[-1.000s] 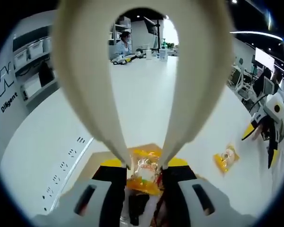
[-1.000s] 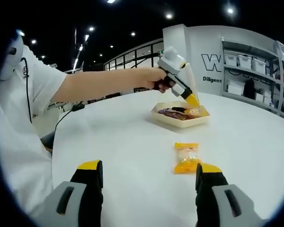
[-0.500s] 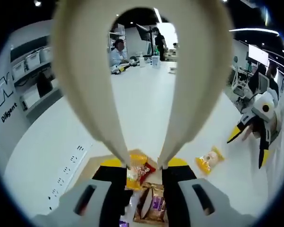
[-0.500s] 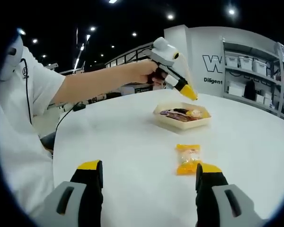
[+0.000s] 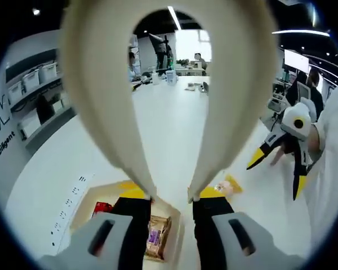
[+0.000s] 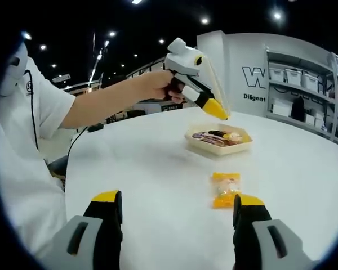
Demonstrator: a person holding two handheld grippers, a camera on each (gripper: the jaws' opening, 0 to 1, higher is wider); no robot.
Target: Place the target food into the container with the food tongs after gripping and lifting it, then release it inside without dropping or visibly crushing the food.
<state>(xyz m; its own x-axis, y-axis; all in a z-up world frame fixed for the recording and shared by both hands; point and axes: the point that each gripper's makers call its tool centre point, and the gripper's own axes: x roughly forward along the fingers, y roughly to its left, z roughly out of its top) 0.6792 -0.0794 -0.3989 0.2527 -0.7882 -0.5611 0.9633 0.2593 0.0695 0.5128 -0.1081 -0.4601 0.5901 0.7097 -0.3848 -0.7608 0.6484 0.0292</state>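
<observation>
The left gripper (image 6: 211,107) is held in a hand (image 6: 158,87) above the white tabletop (image 6: 158,169), and clamped between its fingers (image 5: 132,208) is a pair of cream food tongs (image 5: 96,90), whose two arms run forward and up from the fingers in the left gripper view. The tong arms stand apart with nothing between them. Just below and beyond the left fingers lies the shallow cream container (image 5: 87,197), with a brown snack packet (image 5: 156,236) between the fingers and a red packet (image 5: 101,208) left of them. In the right gripper view the same container (image 6: 218,147) sits on the tabletop under and a little right of the tong tips, with dark packets and an orange wrapped snack (image 6: 232,136) inside. The right gripper (image 6: 177,222) hovers low over the tabletop, its fingers (image 6: 107,216) spread wide and empty. Another orange snack packet (image 6: 225,189) lies on the tabletop outside the container, just beyond and touching the edge of the right finger in that view; it also peeks out right of the left fingers (image 5: 225,185).
</observation>
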